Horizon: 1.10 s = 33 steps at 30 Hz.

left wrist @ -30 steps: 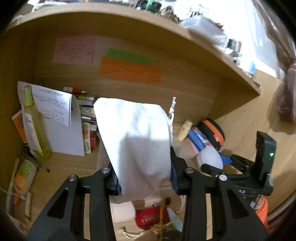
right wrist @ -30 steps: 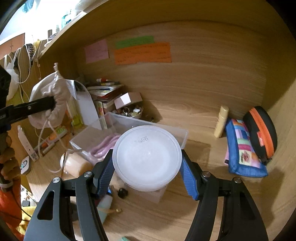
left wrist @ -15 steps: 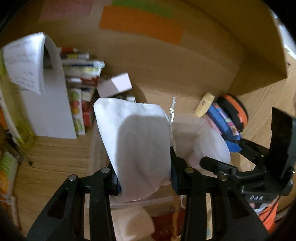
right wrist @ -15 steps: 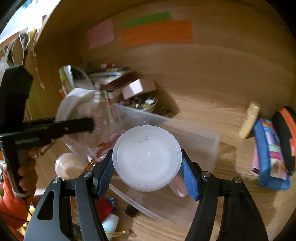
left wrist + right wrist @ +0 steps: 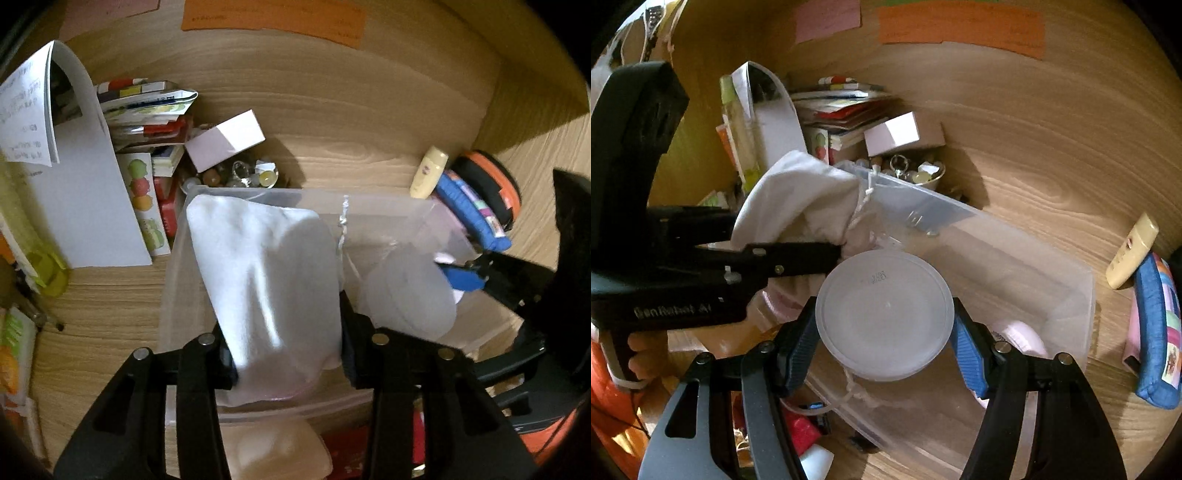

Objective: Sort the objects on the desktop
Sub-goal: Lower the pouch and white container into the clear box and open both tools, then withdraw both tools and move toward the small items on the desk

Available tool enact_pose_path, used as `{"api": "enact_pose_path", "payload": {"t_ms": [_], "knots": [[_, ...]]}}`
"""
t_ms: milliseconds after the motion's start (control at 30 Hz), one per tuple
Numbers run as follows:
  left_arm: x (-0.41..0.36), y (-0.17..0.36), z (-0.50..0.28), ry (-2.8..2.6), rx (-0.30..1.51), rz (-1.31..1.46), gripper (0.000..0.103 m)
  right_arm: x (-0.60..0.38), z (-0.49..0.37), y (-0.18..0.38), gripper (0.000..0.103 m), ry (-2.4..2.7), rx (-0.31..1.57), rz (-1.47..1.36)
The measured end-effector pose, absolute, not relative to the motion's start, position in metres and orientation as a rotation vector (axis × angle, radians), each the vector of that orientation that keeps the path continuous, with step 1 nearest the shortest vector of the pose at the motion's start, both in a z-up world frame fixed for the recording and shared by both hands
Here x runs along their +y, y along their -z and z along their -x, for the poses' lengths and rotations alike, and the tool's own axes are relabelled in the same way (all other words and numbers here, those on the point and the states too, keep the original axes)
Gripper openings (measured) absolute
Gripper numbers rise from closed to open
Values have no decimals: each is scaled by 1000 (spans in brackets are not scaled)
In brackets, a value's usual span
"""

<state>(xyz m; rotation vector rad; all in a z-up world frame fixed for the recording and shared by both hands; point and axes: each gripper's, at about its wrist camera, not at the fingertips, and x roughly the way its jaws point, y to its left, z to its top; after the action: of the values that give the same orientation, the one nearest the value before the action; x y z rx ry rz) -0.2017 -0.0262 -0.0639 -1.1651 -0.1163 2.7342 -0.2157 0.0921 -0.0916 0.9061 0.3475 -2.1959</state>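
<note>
My left gripper (image 5: pixel 286 358) is shut on a white drawstring cloth pouch (image 5: pixel 266 288) and holds it over the left part of a clear plastic bin (image 5: pixel 388 201). The pouch also shows in the right wrist view (image 5: pixel 798 199). My right gripper (image 5: pixel 884 343) is shut on a round translucent lidded container (image 5: pixel 884 314) and holds it over the same bin (image 5: pixel 1034 266). The container also shows in the left wrist view (image 5: pixel 406 295). Something pink (image 5: pixel 1019 332) lies in the bin.
A stack of booklets (image 5: pixel 147 122), a white sheet (image 5: pixel 85 206), a small pink box (image 5: pixel 225 140) and a bowl of trinkets (image 5: pixel 240 177) stand behind the bin. A cream tube (image 5: pixel 1132 251), a blue pouch (image 5: pixel 1154 332) and an orange-black case (image 5: pixel 491 184) lie at right.
Both grippers have moved forward and down toward the clear bin. The pouch and the round container now hang over it, close together.
</note>
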Motion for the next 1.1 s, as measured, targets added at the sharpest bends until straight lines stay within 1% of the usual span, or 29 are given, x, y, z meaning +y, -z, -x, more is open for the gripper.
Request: {"api": "enact_pose_path", "payload": {"t_ms": [200,300,367,400,433,533,633,733,833,967,1100], "knots": [[-24,63,198,-2749,-102,1153,45,94,220,92,63,2185,313,-936],[-26,59,197,-2751,-125,1136,46,94,217,88,63,2177,337,-927],[-25,54,196,-2767,-120,1116,48,95,211,84,64,2178,351,-899],[-25,52,194,-2777,-110,1105,49,95,208,82,66,2190,363,-885],[-24,48,192,-2787,-104,1089,52,95,206,80,69,2204,377,-870],[-25,35,183,-2819,-98,1032,65,99,202,73,71,2231,381,-840],[-22,20,170,-2840,-61,967,68,108,198,64,72,2255,350,-823],[-18,6,157,-2874,-10,913,78,118,192,53,76,2292,325,-802],[-15,-6,140,-2917,31,854,83,131,181,43,80,2328,301,-768],[-14,-16,117,-2949,29,785,94,150,164,35,81,2389,284,-736],[-13,-18,97,-2983,54,761,96,173,148,33,81,2432,236,-740]]}}
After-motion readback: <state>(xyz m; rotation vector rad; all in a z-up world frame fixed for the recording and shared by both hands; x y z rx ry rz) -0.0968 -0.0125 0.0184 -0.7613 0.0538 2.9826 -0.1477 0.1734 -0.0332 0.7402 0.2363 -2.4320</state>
